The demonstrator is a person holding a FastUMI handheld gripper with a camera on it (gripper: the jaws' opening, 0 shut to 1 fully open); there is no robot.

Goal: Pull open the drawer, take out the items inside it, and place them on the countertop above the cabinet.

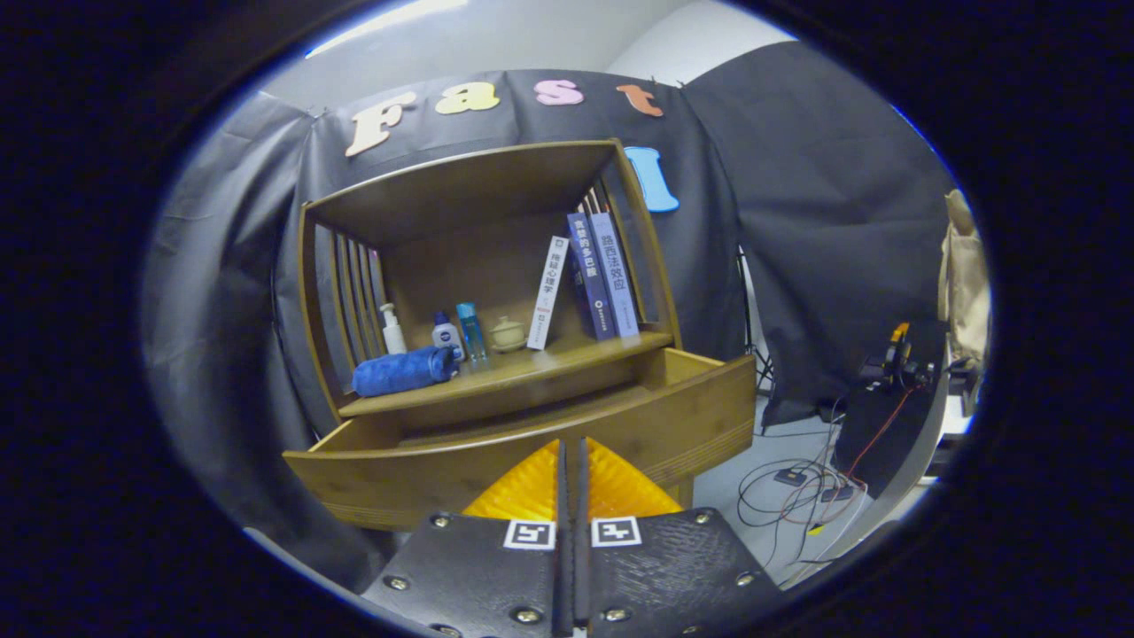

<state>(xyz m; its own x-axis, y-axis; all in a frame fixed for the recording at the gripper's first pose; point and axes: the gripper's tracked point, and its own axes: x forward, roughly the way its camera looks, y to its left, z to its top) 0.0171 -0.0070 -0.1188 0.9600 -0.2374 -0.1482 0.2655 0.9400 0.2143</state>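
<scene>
Fingers of the hand-held gripper (pixel 571 470): pressed together, a thin seam between them, nothing held.

Drawer (pixel 532 443): just ahead of the fingertips and slightly below, already pulled out from the cabinet. Its front panel stands across the line of the fingers, long axis running side to side. From this low angle the panel hides the inside; contents cannot be made out.

Tabletop (pixel 532 370): the wooden surface directly above the drawer, beyond the fingers — the destination for whatever comes out. Along its left front edge lies a rolled blue towel (pixel 403 370). Behind it, left to right: a white pump bottle (pixel 392 330), a small white bottle (pixel 446 335), a clear blue bottle (pixel 470 332), a small lidded cup (pixel 508 333). Toward the right edge, a white book (pixel 547 292) leans against two upright dark books (pixel 602 275).

Governing relation, as a judgement: the drawer cavity lies forward of the fingertips and behind the front panel — the gripper would have to rise over that panel, part its fingers, then dip in. The free strip at the tabletop's front centre and right looks the likeliest landing place.
</scene>
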